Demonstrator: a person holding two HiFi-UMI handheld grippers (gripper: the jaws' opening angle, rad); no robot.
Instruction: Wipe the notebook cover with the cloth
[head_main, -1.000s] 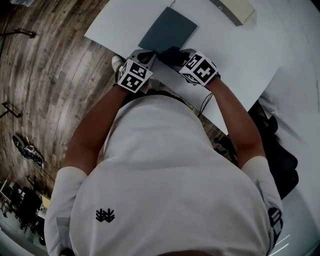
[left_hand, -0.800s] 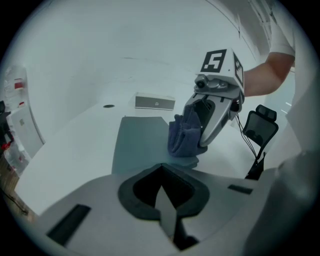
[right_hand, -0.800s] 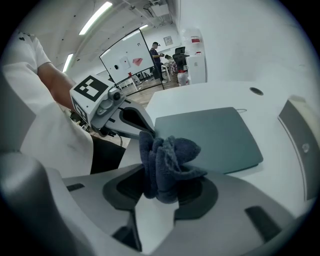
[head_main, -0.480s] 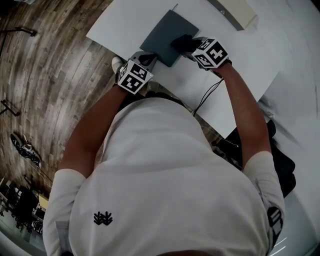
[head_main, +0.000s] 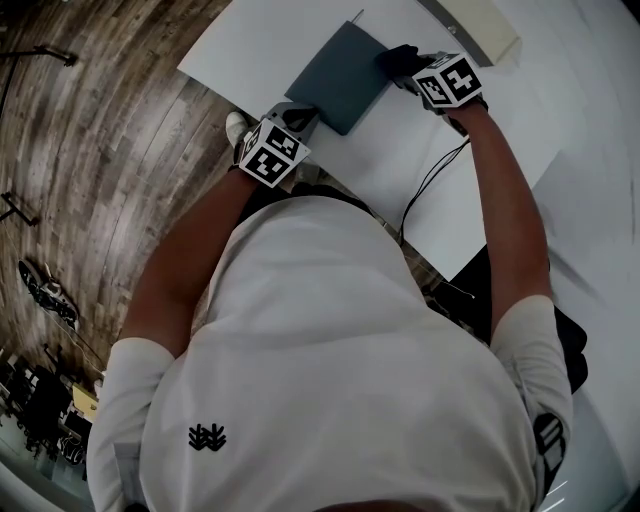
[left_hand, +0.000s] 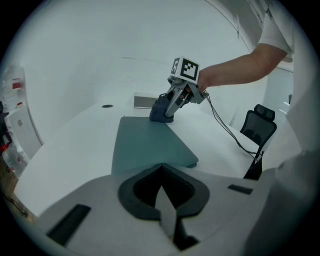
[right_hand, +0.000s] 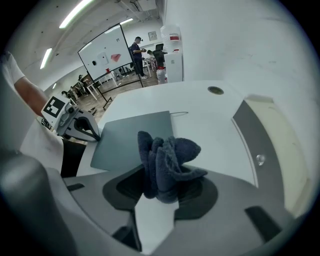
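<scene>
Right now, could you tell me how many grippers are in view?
2. The left gripper is at the notebook's near edge, jaws together; the right gripper, shut on the cloth, is at its far right corner. Neither is hidden.

Bare counter at nine o'clock of the notebook; beige board blocks one o'clock, cable trails at five.

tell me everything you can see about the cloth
The cloth is dark blue-grey, fuzzy like terry or microfibre, crumpled into thick folds. The right gripper is shut on it, with the bunch sticking out past the jaws. It sits at the far right corner of the teal notebook on the white table, seemingly pressed against the cover.
</scene>
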